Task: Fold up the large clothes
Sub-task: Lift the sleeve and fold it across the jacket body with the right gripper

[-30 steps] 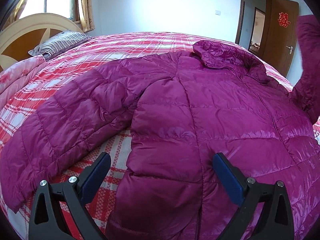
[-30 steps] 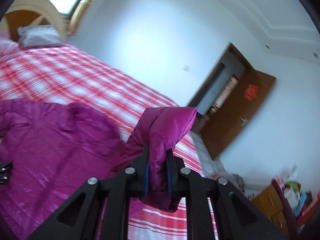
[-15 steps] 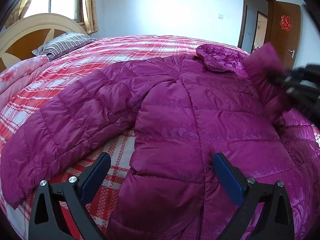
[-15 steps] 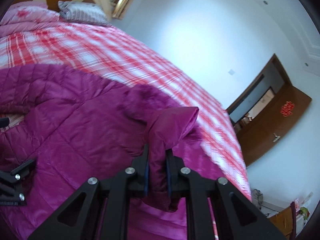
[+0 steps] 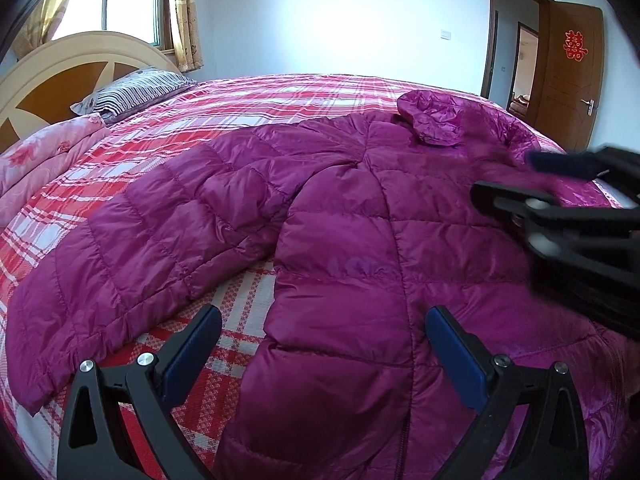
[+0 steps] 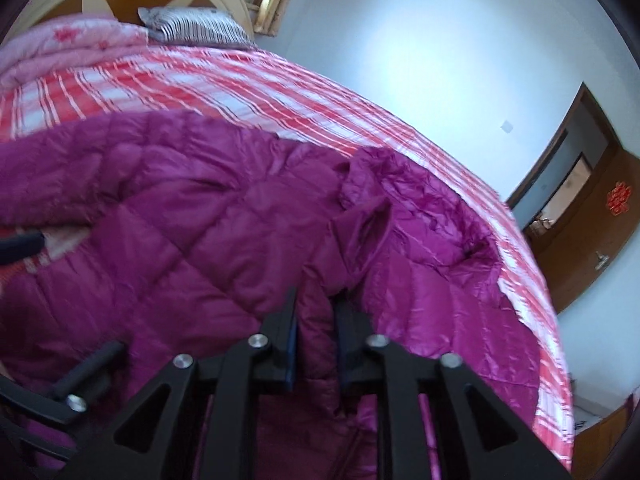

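Note:
A magenta quilted down jacket [image 5: 380, 240] lies front up on the bed, collar toward the far side. Its left sleeve [image 5: 140, 248] is spread out flat across the sheet. My left gripper [image 5: 324, 316] hovers open above the jacket's lower front, with nothing between its pads. My right gripper [image 6: 316, 300] has the other sleeve [image 6: 360, 236] between its pads, laid over the jacket's chest. Its jaws are opening, and the puffy cloth still fills the gap and looks pinched. In the left wrist view, my right gripper [image 5: 508, 178] is blurred, low over the jacket's right shoulder.
The bed [image 5: 280, 96] has a red and white plaid sheet. A striped pillow [image 5: 136, 92] and a pink quilt [image 5: 40, 160] lie by the curved headboard [image 5: 60, 76]. A brown door [image 5: 572, 72] stands open at the far right.
My right gripper came down and leftward with the sleeve, from up in the air to low over the jacket's chest, and its jaws have widened a little. The left gripper stayed put.

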`<state>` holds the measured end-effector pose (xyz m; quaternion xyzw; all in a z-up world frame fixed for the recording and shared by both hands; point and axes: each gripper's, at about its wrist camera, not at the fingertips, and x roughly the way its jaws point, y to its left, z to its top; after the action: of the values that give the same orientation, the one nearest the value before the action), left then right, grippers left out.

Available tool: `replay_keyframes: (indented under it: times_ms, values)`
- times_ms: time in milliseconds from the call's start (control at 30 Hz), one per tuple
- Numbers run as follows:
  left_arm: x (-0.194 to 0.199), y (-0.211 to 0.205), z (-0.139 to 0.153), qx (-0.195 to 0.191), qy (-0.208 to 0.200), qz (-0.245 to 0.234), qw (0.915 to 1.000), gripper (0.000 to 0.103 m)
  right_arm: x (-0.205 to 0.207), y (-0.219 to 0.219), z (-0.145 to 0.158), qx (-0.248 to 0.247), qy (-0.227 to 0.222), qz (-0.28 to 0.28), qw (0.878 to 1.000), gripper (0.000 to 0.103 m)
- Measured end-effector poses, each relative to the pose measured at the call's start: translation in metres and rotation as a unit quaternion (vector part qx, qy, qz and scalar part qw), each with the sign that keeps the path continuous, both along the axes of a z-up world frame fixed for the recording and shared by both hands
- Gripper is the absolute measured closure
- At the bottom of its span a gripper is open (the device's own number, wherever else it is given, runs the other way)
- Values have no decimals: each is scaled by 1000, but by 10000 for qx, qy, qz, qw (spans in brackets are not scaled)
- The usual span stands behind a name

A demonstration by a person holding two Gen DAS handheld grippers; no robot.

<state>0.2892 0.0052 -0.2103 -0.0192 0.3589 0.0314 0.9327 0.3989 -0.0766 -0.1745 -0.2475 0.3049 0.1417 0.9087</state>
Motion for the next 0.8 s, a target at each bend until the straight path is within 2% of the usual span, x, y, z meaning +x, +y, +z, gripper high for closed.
replay_keyframes:
  times_ms: [33, 67, 100, 267, 367, 433, 467, 500, 633, 667, 733, 800]
  values:
    - [-1, -1, 0, 10, -3, 4, 10000, 1, -3, -2, 5, 173, 52, 106, 9998, 47]
    - [-1, -1, 0, 20, -6, 7, 10000, 1, -8, -3, 13, 355, 63, 199, 9992, 25]
    - [-1, -2, 0, 32, -4, 12, 10000, 1, -14, -7, 21, 485, 21, 245, 9985, 18]
    - [2, -1, 0, 23, 108, 7, 9999, 1, -35, -47, 63, 1258, -122, 259, 9916, 18]
    - [4, 4, 8, 1, 230, 146, 9996, 1, -25, -83, 71, 1430, -189, -511, 9882, 21]
    - [1, 5, 23, -5, 86, 184, 9998, 1, -10, -100, 60, 1187, -156, -1156, 9861, 34]
    - [1, 3, 35, 26, -39, 120, 9999, 1, 0, -108, 47, 1094, 41, -1401, 9841, 41]
    - [2, -1, 47, 66, -151, 59, 9998, 1, 7, -112, 37, 1048, 226, -1504, 9828, 43]
    - [18, -19, 90, -58, -417, -329, 9986, 1, 23, -107, -13, 851, 920, -1542, 9801, 48]
    - [26, -26, 96, -124, -431, -454, 9980, 1, 22, -101, -24, 799, 966, -1486, 9809, 50]
    - [42, -41, 96, -187, -418, -646, 9969, 1, 17, -89, -34, 503, 751, -1446, 9854, 50]
    - [62, -59, 83, -104, -309, -713, 9969, 1, 15, -80, -34, 361, 678, -1387, 9874, 59]
